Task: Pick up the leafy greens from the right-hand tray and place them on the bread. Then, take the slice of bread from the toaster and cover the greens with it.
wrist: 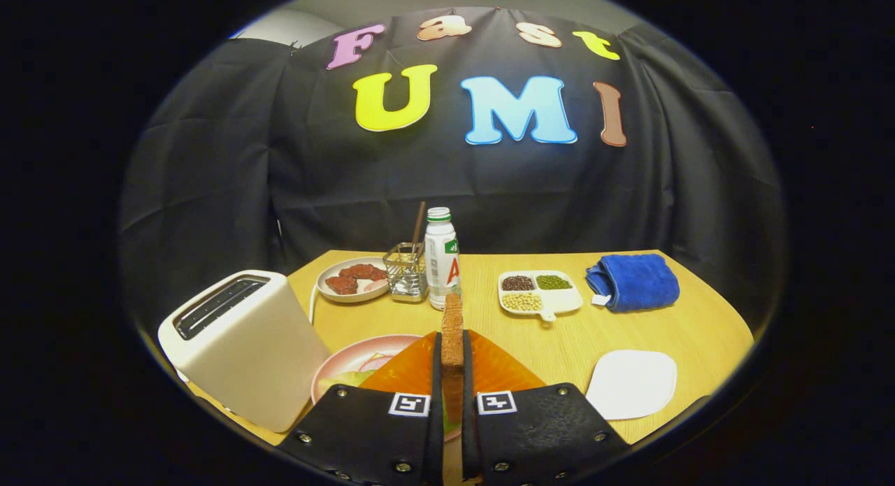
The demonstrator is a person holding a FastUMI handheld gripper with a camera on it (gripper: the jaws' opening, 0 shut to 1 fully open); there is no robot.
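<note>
The gripper is clamped on a slice of bread, which stands on edge in the narrow gap between the two fingers, both pressing its flat faces; its brown crust edge rises above the fingertips and points ahead toward the white bottle. Directly below and just ahead of the fingers lies a pink plate on the wooden table, partly hidden by the gripper; on it some pale leafy greens show beside the left finger, and whether bread lies under them cannot be told. To the left of the gripper, just beside the pink plate, stands the white toaster with its dark slots facing up. Beyond the toaster and the held slice sits a small plate of reddish meat pieces, then a wire holder with a stick standing in it, touching or nearly touching the bottle. To the right of the bottle rests a white divided dish holding dark, green and pale beans in separate compartments, and further right a folded blue cloth. Near the right finger lies a white tray, its surface bare.
</note>
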